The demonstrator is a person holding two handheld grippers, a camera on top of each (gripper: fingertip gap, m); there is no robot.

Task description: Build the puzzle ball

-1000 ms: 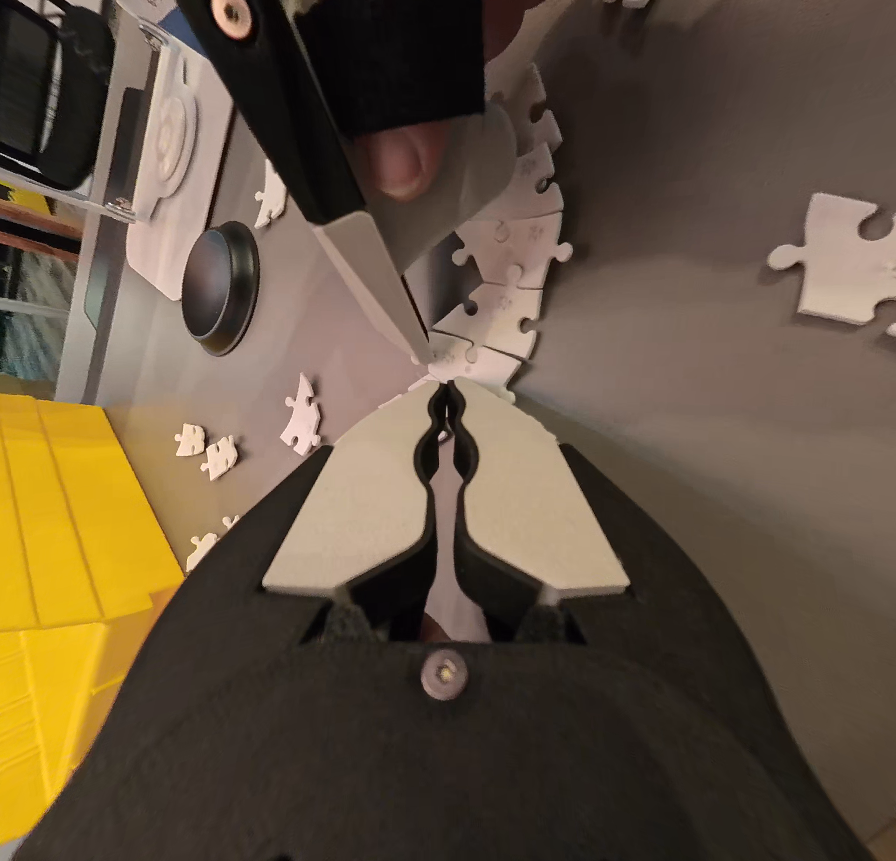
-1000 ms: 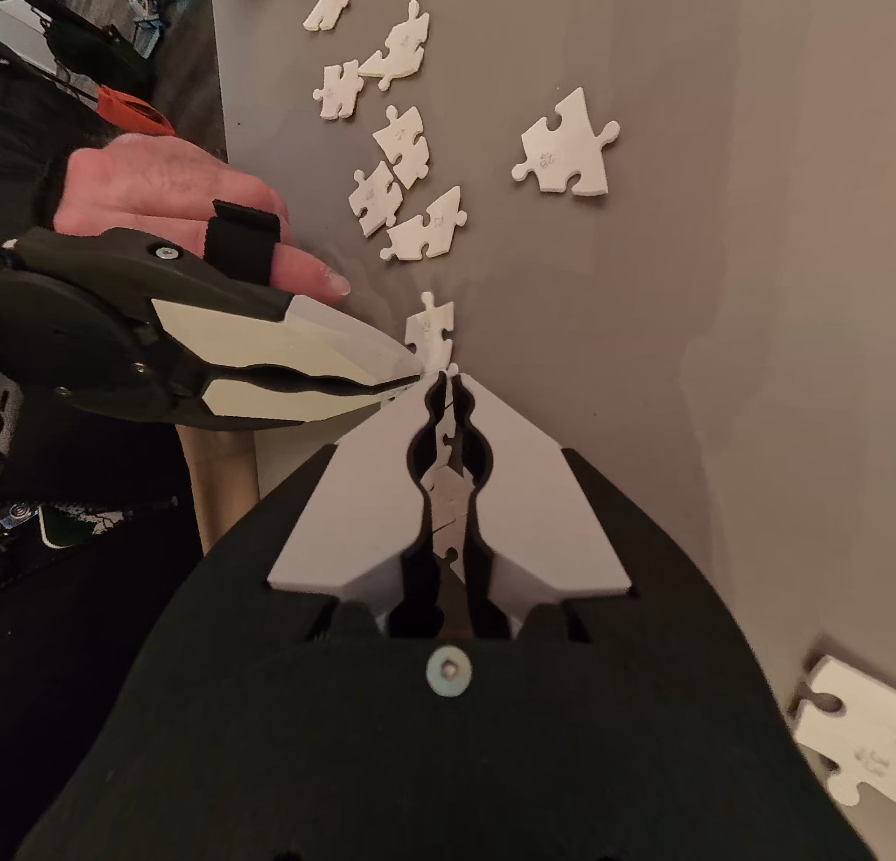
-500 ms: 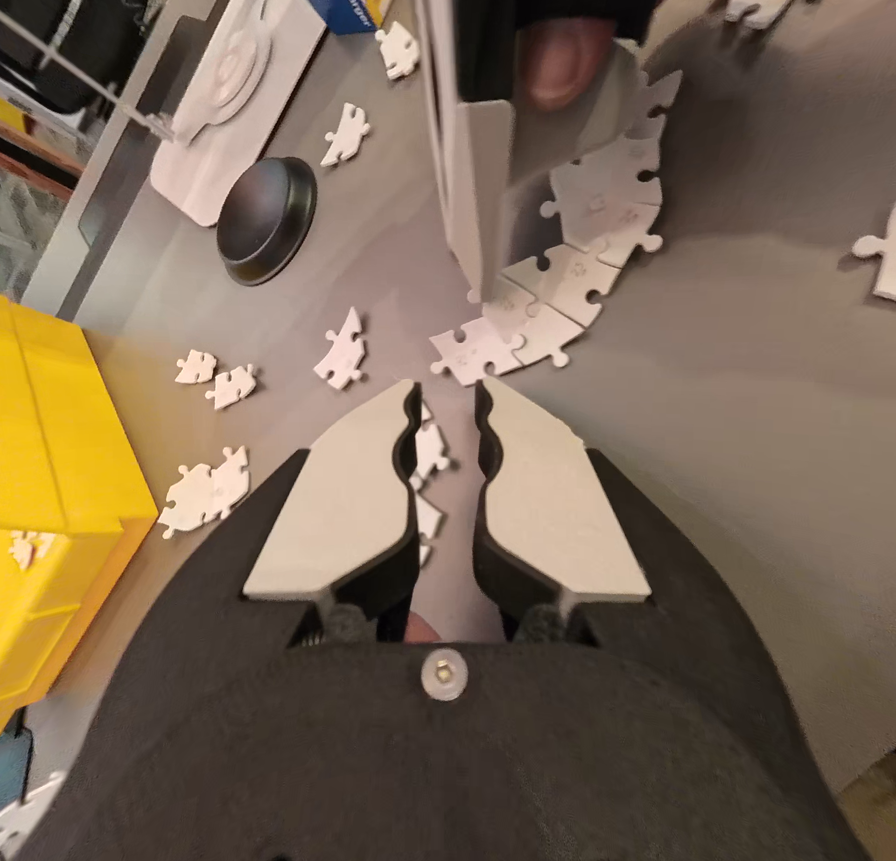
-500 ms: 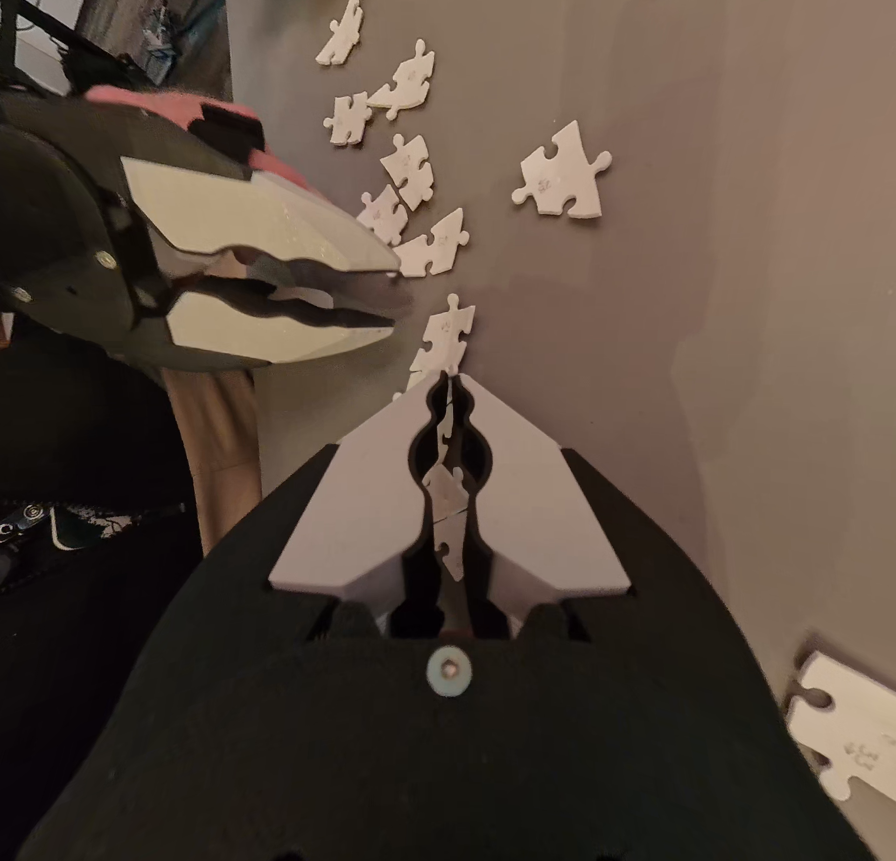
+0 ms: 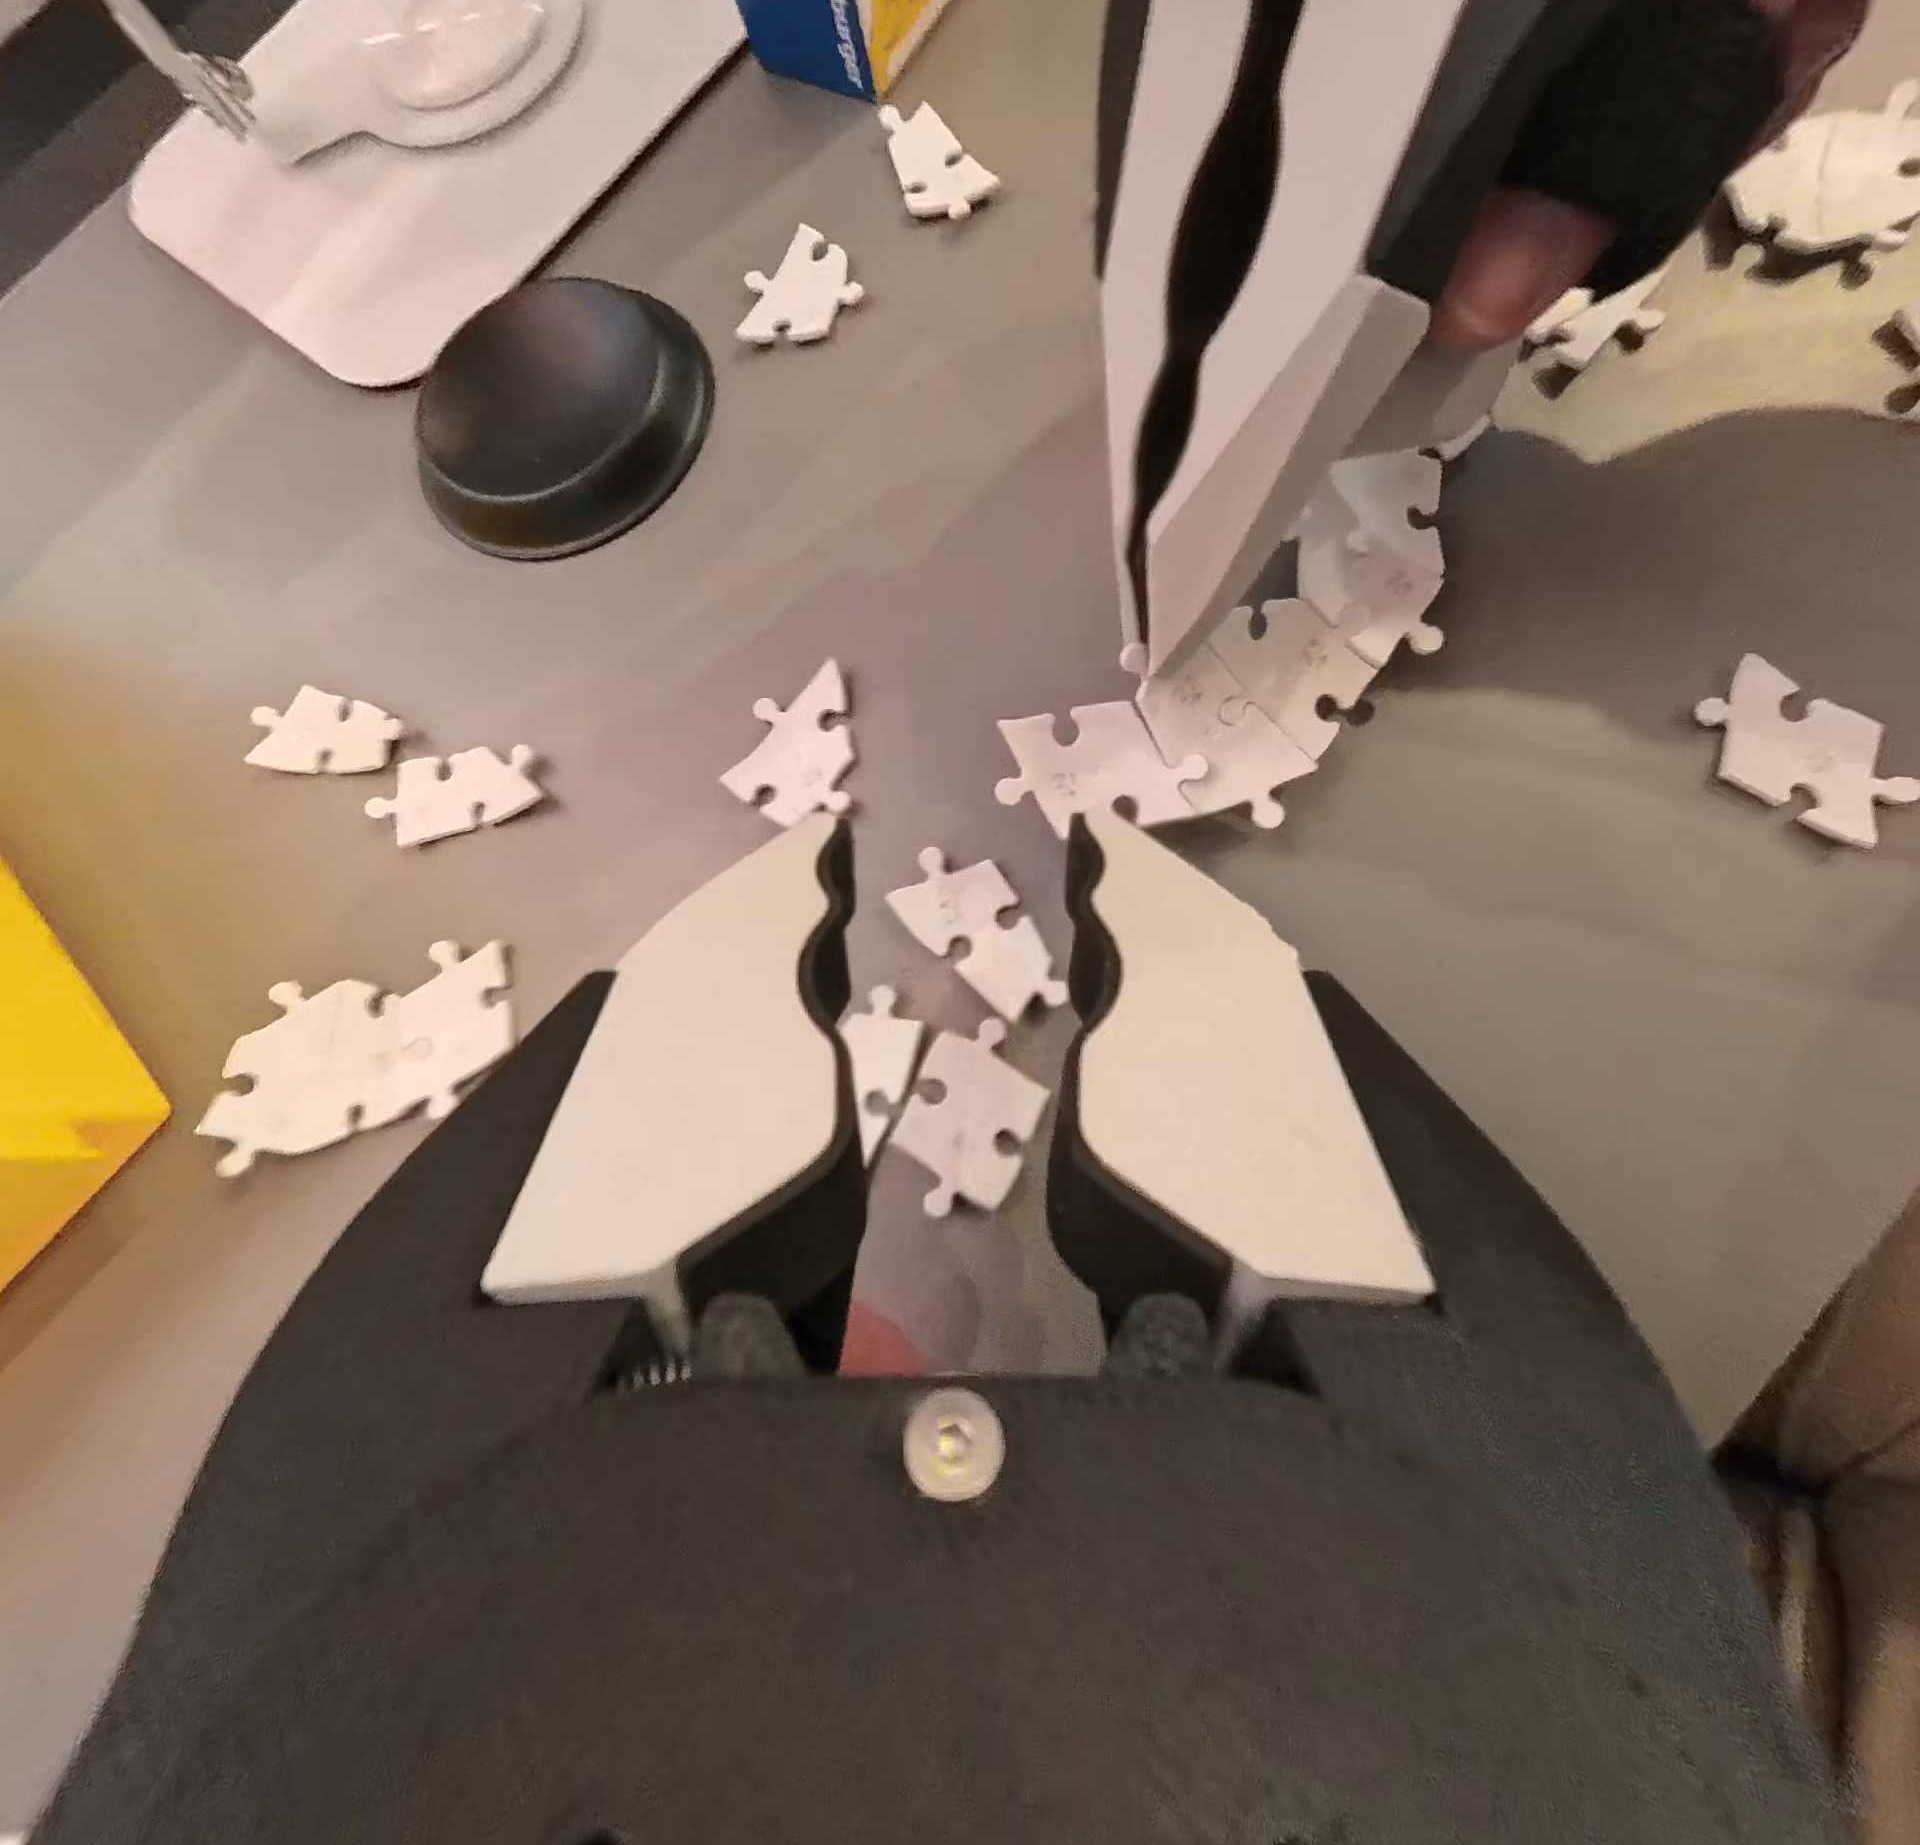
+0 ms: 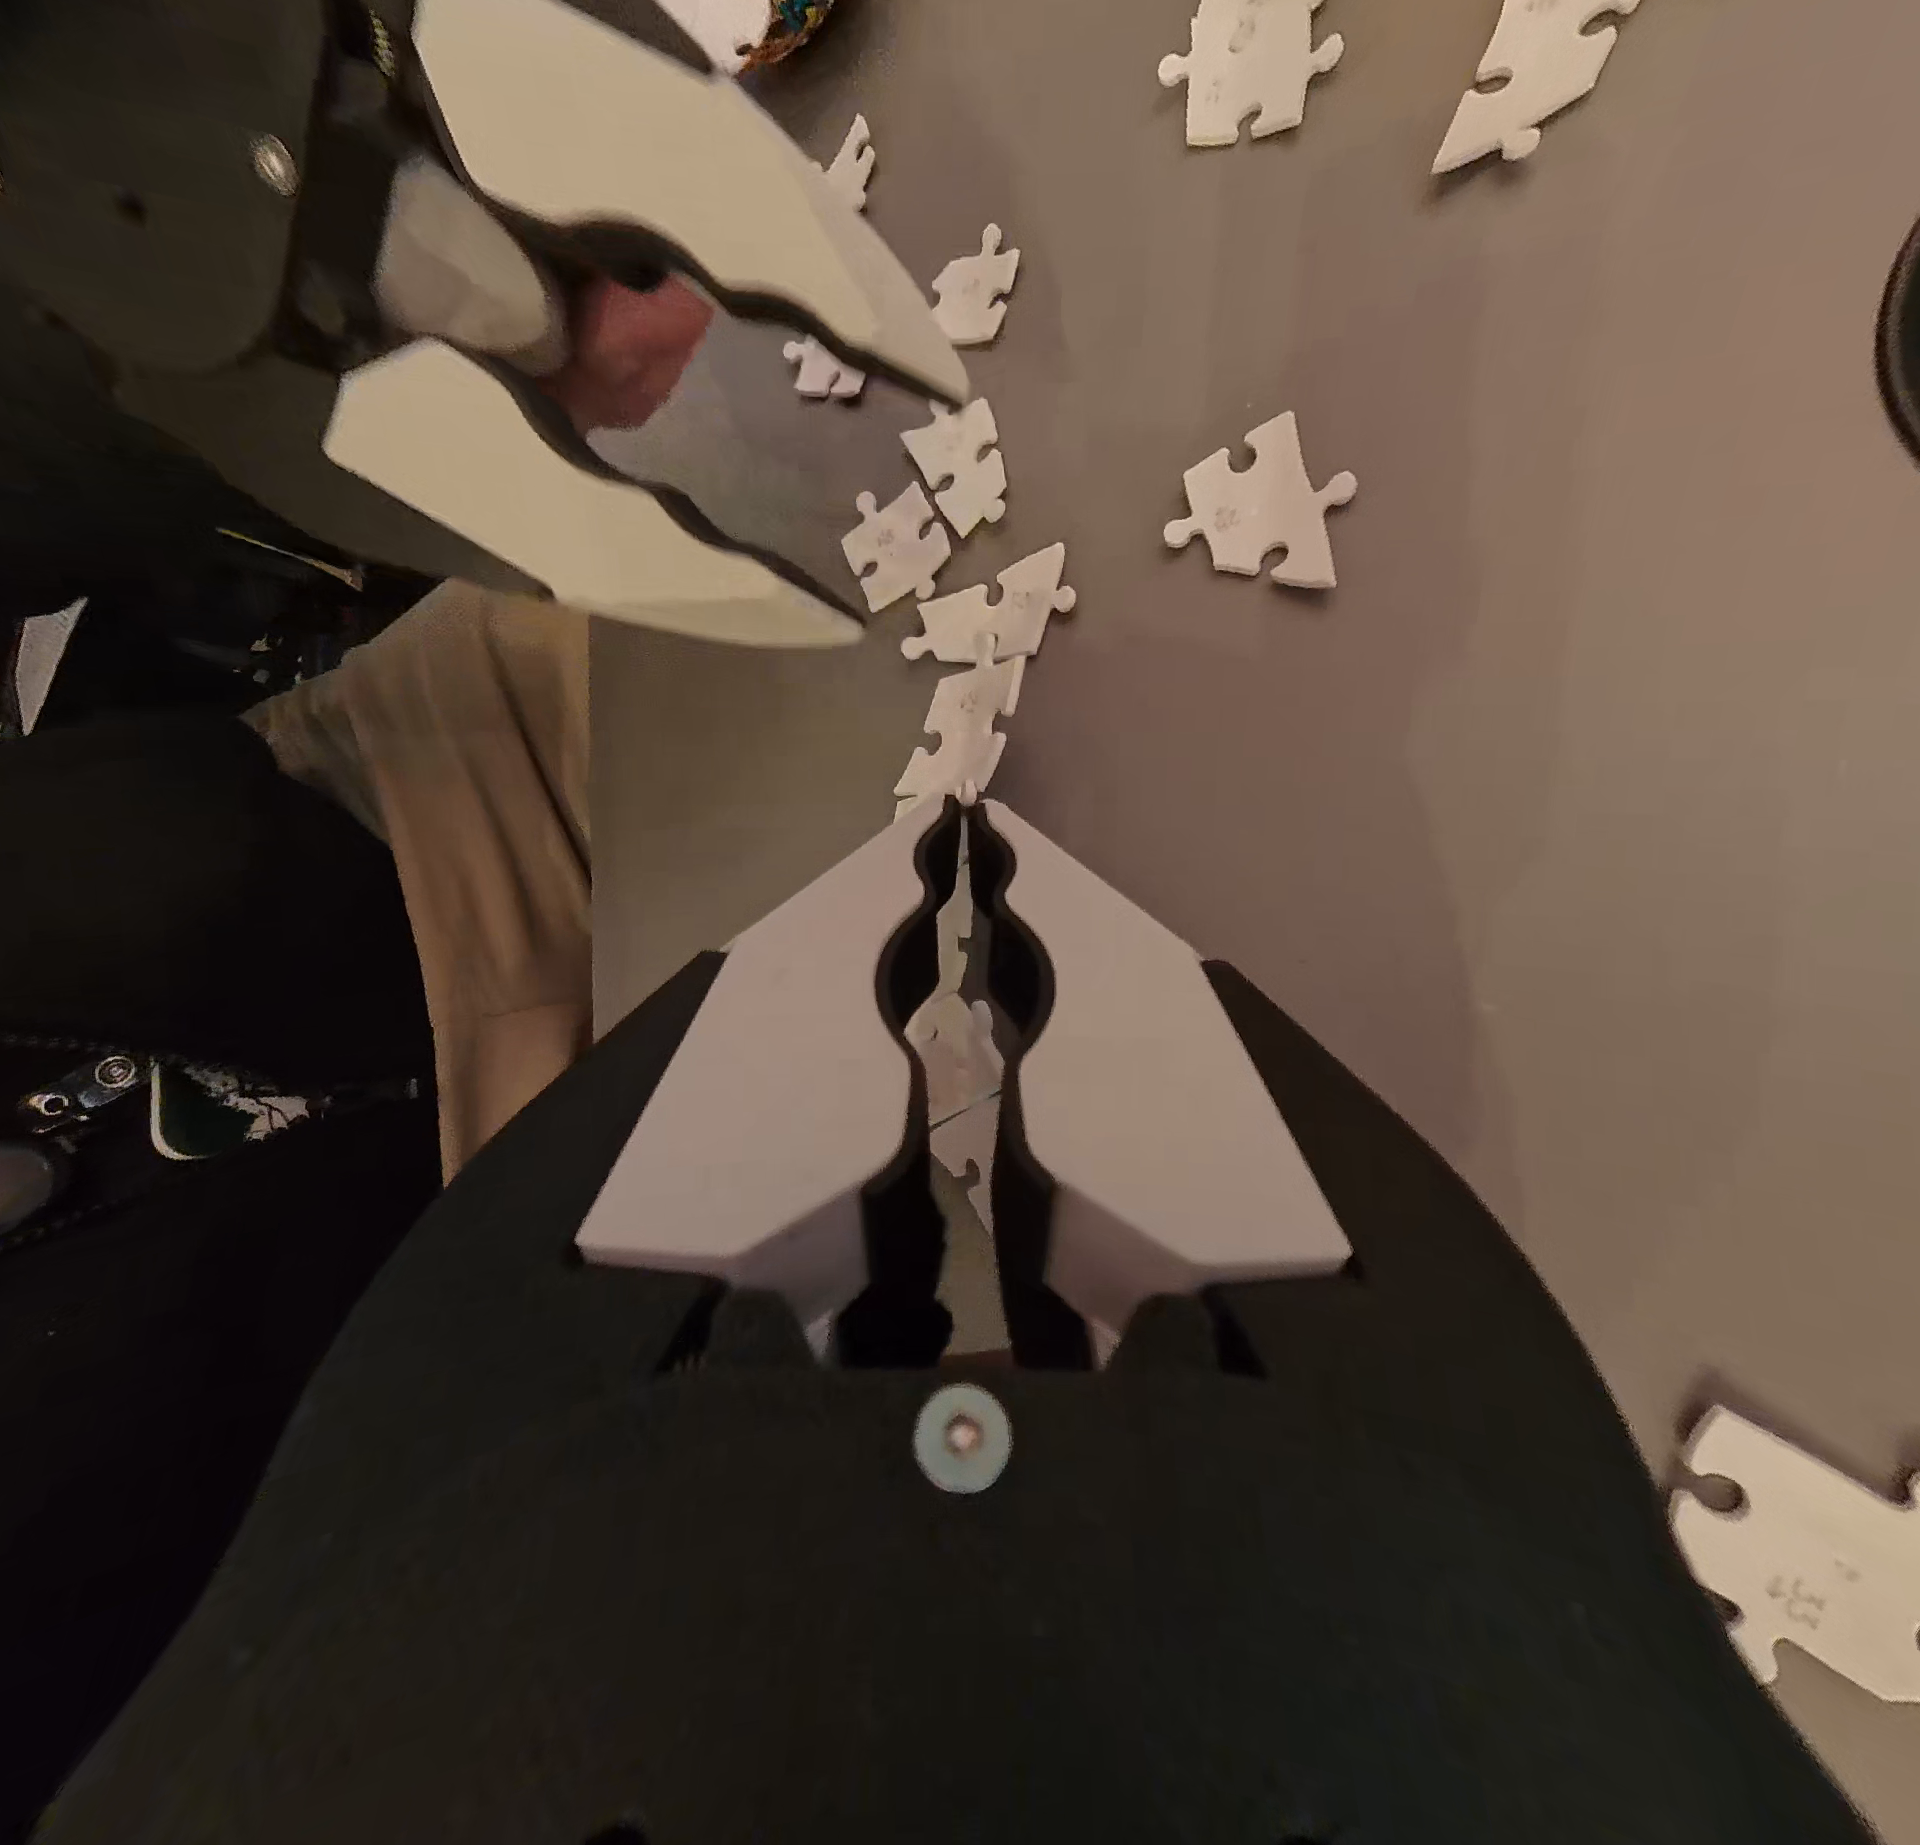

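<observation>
Left wrist view: my right gripper [image 5: 1143,642] pinches the curved strip of joined white puzzle pieces [image 5: 1247,715]; left gripper [image 5: 961,839] gapes empty. Next, I'd fetch a loose piece.

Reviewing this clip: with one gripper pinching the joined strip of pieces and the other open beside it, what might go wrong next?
The right gripper pinches the curved strip of joined pieces only at its edge, so lifting may bend it and pop the seams apart. The left gripper hangs open above loose puzzle pieces lying close together; closing there could nudge or catch two at once.
</observation>
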